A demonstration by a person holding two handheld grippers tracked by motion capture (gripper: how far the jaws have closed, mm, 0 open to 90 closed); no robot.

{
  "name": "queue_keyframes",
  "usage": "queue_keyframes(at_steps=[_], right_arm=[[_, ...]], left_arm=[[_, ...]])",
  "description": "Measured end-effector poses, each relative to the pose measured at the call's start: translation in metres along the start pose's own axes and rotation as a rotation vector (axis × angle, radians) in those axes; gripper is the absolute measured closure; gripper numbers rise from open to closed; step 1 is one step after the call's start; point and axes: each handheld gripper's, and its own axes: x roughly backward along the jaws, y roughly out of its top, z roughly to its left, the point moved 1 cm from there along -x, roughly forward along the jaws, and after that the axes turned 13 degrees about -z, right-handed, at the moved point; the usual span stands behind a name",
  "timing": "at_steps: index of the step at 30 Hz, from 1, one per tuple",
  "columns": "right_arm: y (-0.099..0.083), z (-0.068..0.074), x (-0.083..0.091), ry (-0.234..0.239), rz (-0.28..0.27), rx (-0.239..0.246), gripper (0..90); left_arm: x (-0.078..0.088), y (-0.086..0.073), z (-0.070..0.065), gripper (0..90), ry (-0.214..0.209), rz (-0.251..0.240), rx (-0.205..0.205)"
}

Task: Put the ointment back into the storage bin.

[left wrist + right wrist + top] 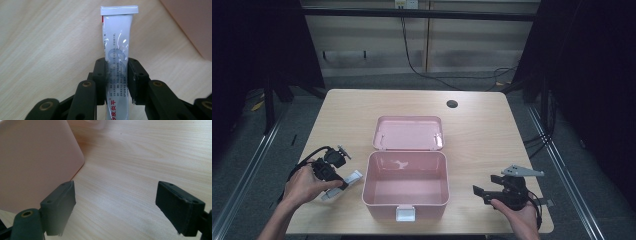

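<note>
Left gripper (117, 82) is clamping a white ointment tube (118, 50) across its lower body, pads pressing both flat sides; the tube's crimped end is pointing away from the jaws, sitting over bare wooden table (482, 130). In the high view that gripper (343, 181) and the tube (346, 181) are sitting just left of the pink storage box (406, 200), near its left wall but not touching it; tube lying roughly level, angled toward the box. Box is standing open, lid (408, 133) folded back flat behind the box, white latch at the box's front edge, interior showing nothing inside. Right gripper (486, 191) is resting right of the box, well apart from its right wall, jaws standing wide with nothing between them; right gripper view is showing the box's rounded corner (37, 157) left of the jaws, table between. Open tabletop running right of the box and behind the lid; the box's front wall is sitting close to the table's near edge.
</note>
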Motion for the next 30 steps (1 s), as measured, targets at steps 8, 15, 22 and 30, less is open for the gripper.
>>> queue_keyframes(at_steps=[8,15,22,30], right_arm=[[0.0,0.0,0.0,0.0,0.001,-0.002,15.8],[0.0,0.0,0.0,0.004,0.002,-0.002,15.8],[0.0,0.001,-0.001,0.013,0.005,-0.003,15.8],[0.0,0.0,-0.001,0.011,0.007,-0.009,15.8]], left_arm=[[0.009,0.0,-0.004,70.8,-0.018,-0.004,-0.021],[0.021,-0.003,-0.002,70.8,-0.054,-0.023,-0.011],[0.026,-0.003,-0.005,70.8,-0.061,-0.001,-0.042],[0.043,-0.002,-0.008,70.8,-0.065,-0.027,-0.061]])
